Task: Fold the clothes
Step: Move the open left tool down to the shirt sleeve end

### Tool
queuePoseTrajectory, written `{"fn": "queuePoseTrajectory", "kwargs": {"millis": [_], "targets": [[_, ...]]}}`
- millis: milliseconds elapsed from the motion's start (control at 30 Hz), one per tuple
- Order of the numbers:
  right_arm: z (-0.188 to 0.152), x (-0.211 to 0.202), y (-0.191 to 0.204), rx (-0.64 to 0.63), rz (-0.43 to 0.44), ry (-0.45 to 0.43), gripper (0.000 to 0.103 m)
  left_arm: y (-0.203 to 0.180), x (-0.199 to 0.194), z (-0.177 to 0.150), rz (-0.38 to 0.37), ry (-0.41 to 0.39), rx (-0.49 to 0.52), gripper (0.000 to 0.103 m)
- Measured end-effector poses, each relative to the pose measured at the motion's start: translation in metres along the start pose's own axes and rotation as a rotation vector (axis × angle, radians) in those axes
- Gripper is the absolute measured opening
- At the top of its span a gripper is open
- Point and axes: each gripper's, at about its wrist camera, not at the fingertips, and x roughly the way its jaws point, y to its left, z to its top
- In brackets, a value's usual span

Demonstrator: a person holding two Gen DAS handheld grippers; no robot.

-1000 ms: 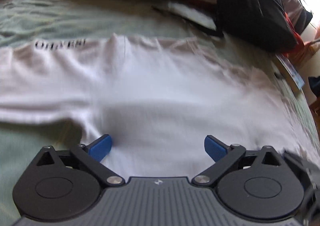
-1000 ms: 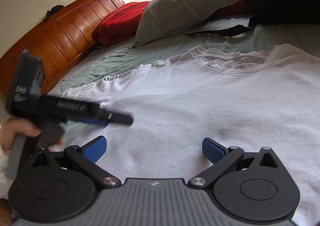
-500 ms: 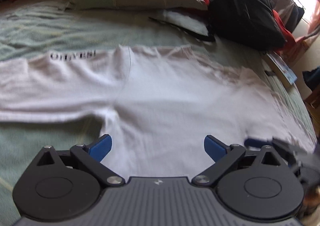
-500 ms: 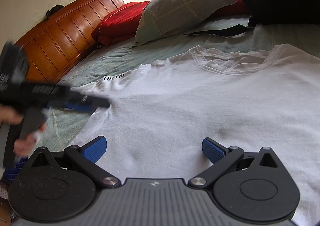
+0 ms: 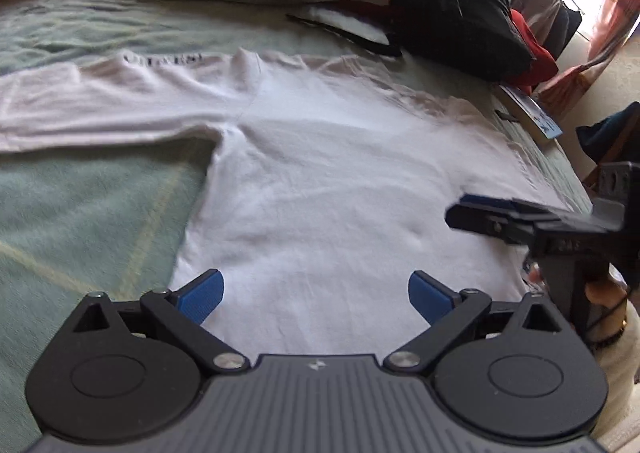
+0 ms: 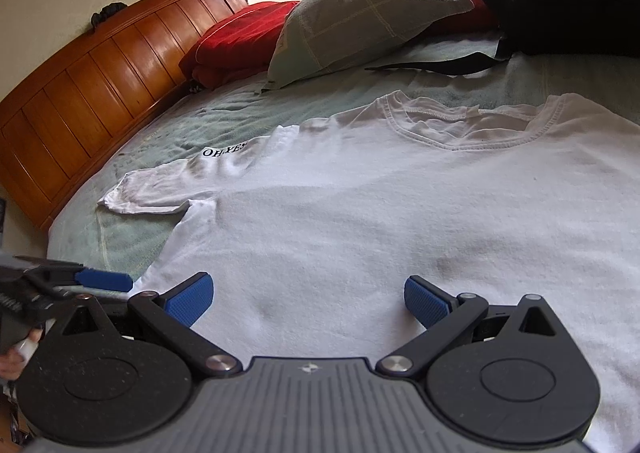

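Observation:
A white T-shirt (image 5: 328, 181) (image 6: 360, 221) lies spread flat on the green bed cover, collar toward the pillows, one short sleeve (image 6: 160, 189) with black lettering stretched out to the side. My left gripper (image 5: 316, 295) hovers open over the shirt's lower part near its side edge, holding nothing. My right gripper (image 6: 306, 299) is open too, above the shirt's lower middle. In the left wrist view the right gripper (image 5: 480, 213) shows side-on at the right. In the right wrist view the left gripper (image 6: 104, 279) shows at the lower left.
A grey-green pillow (image 6: 360, 9) and red cushions (image 6: 236, 41) lie at the head of the bed by a wooden headboard (image 6: 100, 69). A black bag (image 5: 452, 1) sits on the bed beyond the shirt. A book (image 5: 532, 117) lies near the bed's right edge.
The left gripper has pulled back toward the shirt's bottom edge and side. The right gripper's view is nearly unchanged. Both stay open.

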Motion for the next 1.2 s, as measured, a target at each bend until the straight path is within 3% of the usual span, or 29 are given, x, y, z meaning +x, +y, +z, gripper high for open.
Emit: {"fn": "queuePoseTrajectory", "kwargs": {"millis": [100,200,333,433,633,900,1067,1200], "targets": [[0.0,0.0,0.0,0.002,0.002,0.001,0.103,0.009,0.001,-0.018,-0.004,0.01,-0.02,0.098],[0.0,0.0,0.0,0.0,0.0,0.001,0.103,0.017,-0.015,-0.015,0.028,-0.001,-0.026,0.098],[0.0,0.0,0.001,-0.004,-0.003,0.002,0.103,0.037,-0.043,0.02,0.134,-0.105,-0.007,0.098],[0.0,0.001,0.001,-0.005,-0.003,0.003,0.103,0.068,-0.053,0.055,0.227,-0.171,-0.062,0.098],[-0.001,0.001,0.001,-0.017,-0.009,0.005,0.103,0.153,-0.035,0.102,0.404,-0.24,-0.199,0.098],[-0.002,0.004,0.003,-0.034,-0.018,0.008,0.103,0.25,-0.007,0.108,0.483,-0.278,-0.371,0.098],[-0.002,0.006,0.003,-0.044,-0.022,0.007,0.103,0.28,-0.029,0.094,0.532,-0.335,-0.429,0.098],[-0.003,0.007,0.004,-0.05,-0.027,0.008,0.103,0.278,-0.048,0.106,0.53,-0.381,-0.459,0.097]]}}
